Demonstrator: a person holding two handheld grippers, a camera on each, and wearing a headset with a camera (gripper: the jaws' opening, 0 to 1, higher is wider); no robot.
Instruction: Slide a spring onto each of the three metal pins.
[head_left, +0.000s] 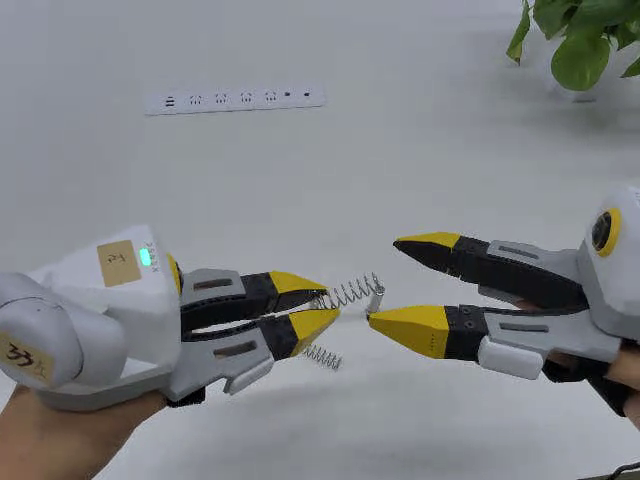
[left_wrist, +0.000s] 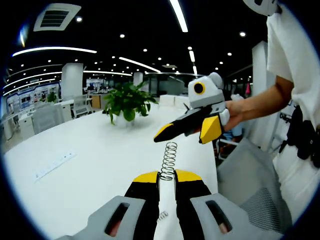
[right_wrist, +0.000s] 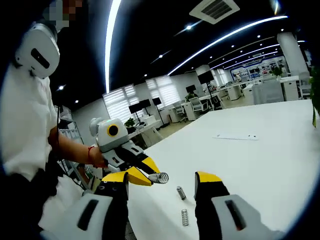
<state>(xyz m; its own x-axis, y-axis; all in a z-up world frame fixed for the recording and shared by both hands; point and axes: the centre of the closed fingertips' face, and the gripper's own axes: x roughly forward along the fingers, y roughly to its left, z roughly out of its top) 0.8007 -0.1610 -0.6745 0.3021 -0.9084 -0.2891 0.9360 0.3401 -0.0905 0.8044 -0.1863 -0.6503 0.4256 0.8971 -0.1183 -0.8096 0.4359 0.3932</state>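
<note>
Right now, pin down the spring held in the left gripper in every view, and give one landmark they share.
Head view: spring at centre, sticking out of the left gripper toward the right gripper.
Left gripper view: spring at centre, rising from between the shut jaws.
Right gripper view: spring lower centre-left, end-on at the left gripper's tips.
Shared landmark: the white power strip.

My worktop (head_left: 400, 150) is bright and white, with soft shadows. Long ceiling lights (left_wrist: 178, 15) shine above. My round views bend at the edges.
</note>
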